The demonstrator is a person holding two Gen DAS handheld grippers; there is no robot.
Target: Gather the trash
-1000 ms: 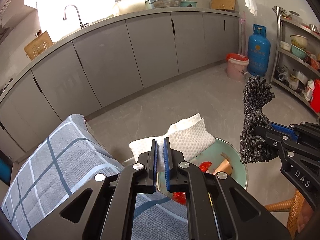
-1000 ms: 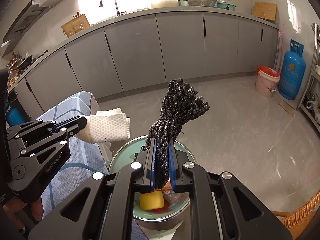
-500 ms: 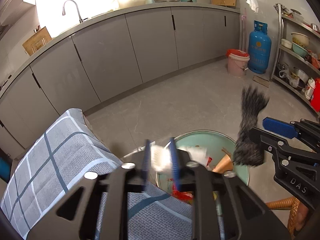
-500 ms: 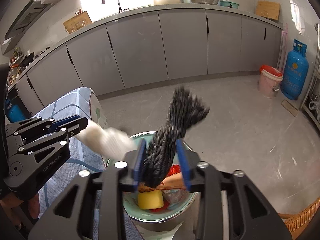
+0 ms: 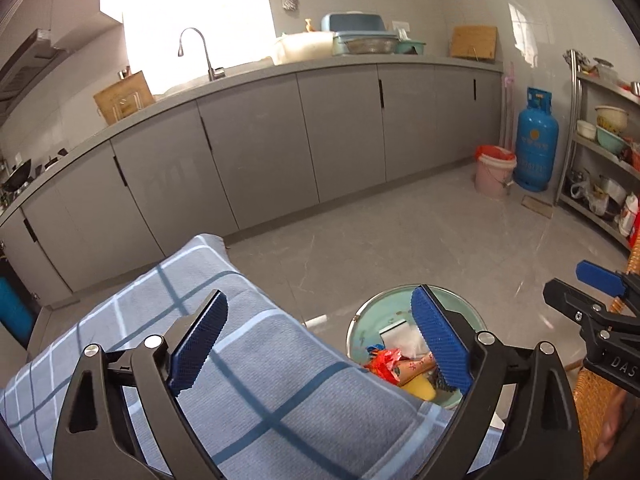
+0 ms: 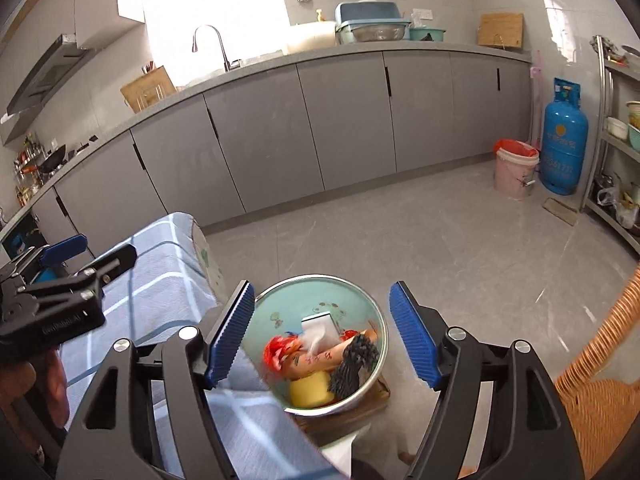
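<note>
Kitchen floor beside the cloth-covered seat: both loads dropped, both tools empty.

Nearest, the left gripper (image 5: 320,344) and right gripper (image 6: 322,334) had each just been opening and stood wide, nothing between their pads, where a second earlier the left pinched a white paper towel (image 6: 318,330) and the right a dark knotted rag (image 6: 356,364). Just beyond them, both pieces lay in the green basin (image 6: 288,304), on top of a red wrapper (image 6: 280,350) and a yellow sponge (image 6: 310,390). The blue checked cloth (image 5: 248,360) to the left looked bare of litter. Judged: this pair of items was collected; any further trash would need finding elsewhere. Farther off, grey cabinets (image 5: 340,132) and a blue gas cylinder (image 5: 535,144) stood well apart.
</note>
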